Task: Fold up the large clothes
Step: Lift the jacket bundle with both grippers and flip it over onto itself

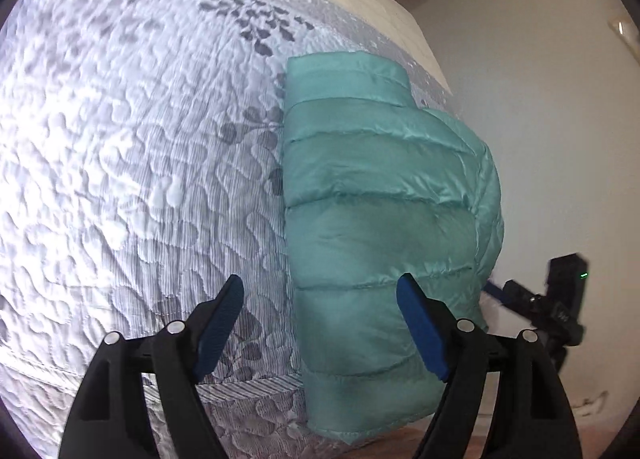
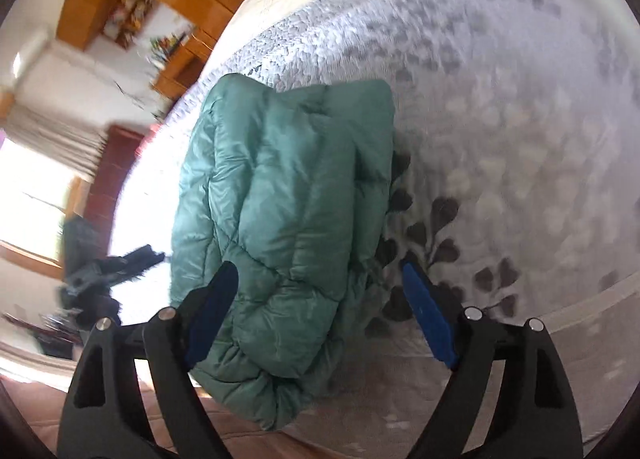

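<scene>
Teal puffer jacket [image 1: 380, 199] folded on mattress [image 1: 120, 139].

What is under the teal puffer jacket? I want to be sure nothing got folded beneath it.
The teal puffer jacket lies folded on the quilted bedspread, at the bed's edge, its lower end overhanging. Only bedspread shows around it; whatever lies directly beneath or inside the folds is covered.

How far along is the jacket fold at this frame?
Looks done: the teal quilted puffer jacket lies doubled into a compact bundle at the edge of the grey leaf-patterned quilted mattress. In hand: nothing; the left gripper and right gripper are both open, pads off the fabric. Left: perhaps a tidy-up.
</scene>
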A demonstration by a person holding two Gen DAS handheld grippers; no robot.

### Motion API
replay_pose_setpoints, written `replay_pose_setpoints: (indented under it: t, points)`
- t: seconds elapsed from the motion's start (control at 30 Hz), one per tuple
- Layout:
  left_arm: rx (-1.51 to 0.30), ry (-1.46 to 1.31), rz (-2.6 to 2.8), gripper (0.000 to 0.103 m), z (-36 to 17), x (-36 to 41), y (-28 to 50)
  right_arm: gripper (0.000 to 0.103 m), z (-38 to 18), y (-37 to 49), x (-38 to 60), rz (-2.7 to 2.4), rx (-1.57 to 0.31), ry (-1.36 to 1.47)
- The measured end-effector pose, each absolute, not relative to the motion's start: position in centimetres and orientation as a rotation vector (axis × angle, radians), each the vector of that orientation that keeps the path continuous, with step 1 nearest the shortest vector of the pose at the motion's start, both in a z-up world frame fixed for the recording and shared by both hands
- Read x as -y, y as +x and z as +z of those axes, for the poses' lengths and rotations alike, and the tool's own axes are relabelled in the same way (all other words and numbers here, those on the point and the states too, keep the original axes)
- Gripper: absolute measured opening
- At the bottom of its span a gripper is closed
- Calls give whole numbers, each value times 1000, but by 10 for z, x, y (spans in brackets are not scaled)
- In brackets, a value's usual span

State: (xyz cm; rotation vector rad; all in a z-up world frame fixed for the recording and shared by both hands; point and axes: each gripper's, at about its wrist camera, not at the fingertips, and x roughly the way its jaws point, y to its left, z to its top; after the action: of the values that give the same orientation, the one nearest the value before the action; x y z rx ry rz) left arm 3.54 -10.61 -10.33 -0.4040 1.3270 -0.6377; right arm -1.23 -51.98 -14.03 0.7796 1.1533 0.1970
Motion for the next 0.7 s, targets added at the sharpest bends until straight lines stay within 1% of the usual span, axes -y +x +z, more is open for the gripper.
replay_pose_setpoints:
  t: [0.13, 0.27, 0.43, 0.7]
  points:
    - [-1353, -456, -705, 84, -122, 100, 41, 90, -169, -11, 526, 283, -1156, 936]
    - [-1396, -584, -792, 85, -151, 96, 45, 91, -196, -9, 528, 320, -1163, 1026]
    - [-1399, -708, -894, 86, -176, 97, 45, 94, -221, -5, 526, 378, -1149, 1107]
    - [-1385, -763, -1038, 89, -190, 128, 56, 97, -228, 18, 519, 449, -1107, 1116]
